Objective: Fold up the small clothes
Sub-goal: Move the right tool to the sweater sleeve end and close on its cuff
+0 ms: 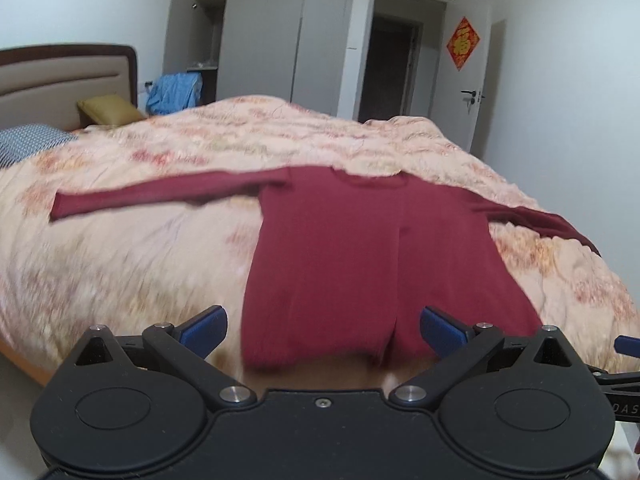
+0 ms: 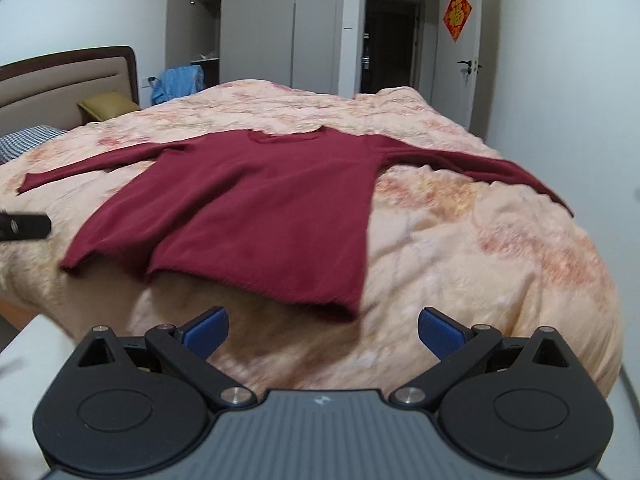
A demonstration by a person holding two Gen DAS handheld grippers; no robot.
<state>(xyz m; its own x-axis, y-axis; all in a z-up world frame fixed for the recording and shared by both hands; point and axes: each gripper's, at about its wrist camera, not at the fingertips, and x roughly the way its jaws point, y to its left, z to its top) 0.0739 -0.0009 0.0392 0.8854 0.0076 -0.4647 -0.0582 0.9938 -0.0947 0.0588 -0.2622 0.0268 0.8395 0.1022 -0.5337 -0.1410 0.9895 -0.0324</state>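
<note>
A dark red long-sleeved top (image 1: 360, 248) lies flat on the bed, neck away from me, both sleeves spread out to the sides. My left gripper (image 1: 324, 328) is open just in front of the top's hem, its blue pads (image 1: 204, 330) wide apart with nothing between them. In the right wrist view the same top (image 2: 256, 204) lies ahead and to the left, its hem near the bed's front edge. My right gripper (image 2: 323, 330) is open too, above the quilt just short of the hem's right corner, holding nothing.
A peach floral quilt (image 2: 480, 240) covers the bed. Pillows (image 1: 108, 110) and a padded headboard (image 1: 60, 80) are at far left, blue cloth (image 1: 174, 94) behind. Grey wardrobes (image 1: 260, 40) and an open doorway (image 1: 394, 68) stand at the back. Part of the left gripper (image 2: 24, 226) shows at the left edge.
</note>
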